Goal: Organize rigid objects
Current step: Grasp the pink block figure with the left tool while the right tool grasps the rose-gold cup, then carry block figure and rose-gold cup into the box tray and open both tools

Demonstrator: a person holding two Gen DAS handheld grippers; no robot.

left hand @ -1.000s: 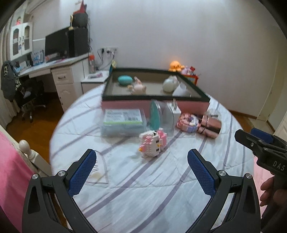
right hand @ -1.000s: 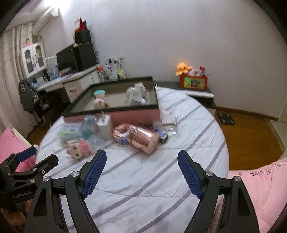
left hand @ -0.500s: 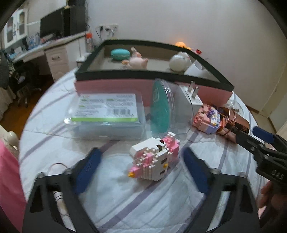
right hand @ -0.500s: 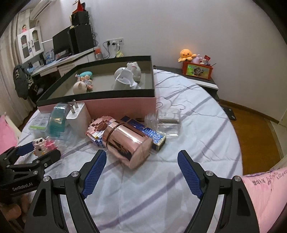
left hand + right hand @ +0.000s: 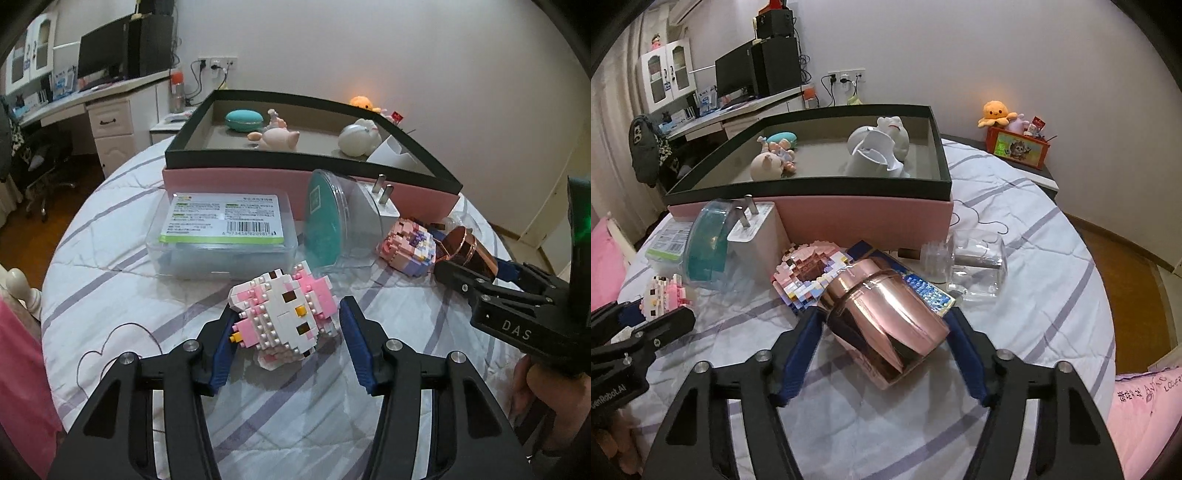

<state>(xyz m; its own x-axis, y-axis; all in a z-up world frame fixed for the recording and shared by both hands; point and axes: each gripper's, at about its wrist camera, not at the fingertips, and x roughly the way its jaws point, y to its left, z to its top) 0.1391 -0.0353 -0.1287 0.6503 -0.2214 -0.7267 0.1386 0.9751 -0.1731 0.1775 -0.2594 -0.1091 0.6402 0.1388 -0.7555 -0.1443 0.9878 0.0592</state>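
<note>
left tongs (image 5: 284, 332) spread wide around pink-and-white brick-built cat figure (image 5: 282, 319) near the bed's left edge, pads beside it, not yet gripping. right tongs (image 5: 882, 341) likewise wide, straddling rose-gold metal canister (image 5: 886, 319) lying on its side, long axis running forward-left. canister's far end hidden; contact unclear.

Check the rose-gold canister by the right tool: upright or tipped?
Tipped. The rose-gold canister lies on its side on the striped bedcover, between the right tool's open fingers.
</note>
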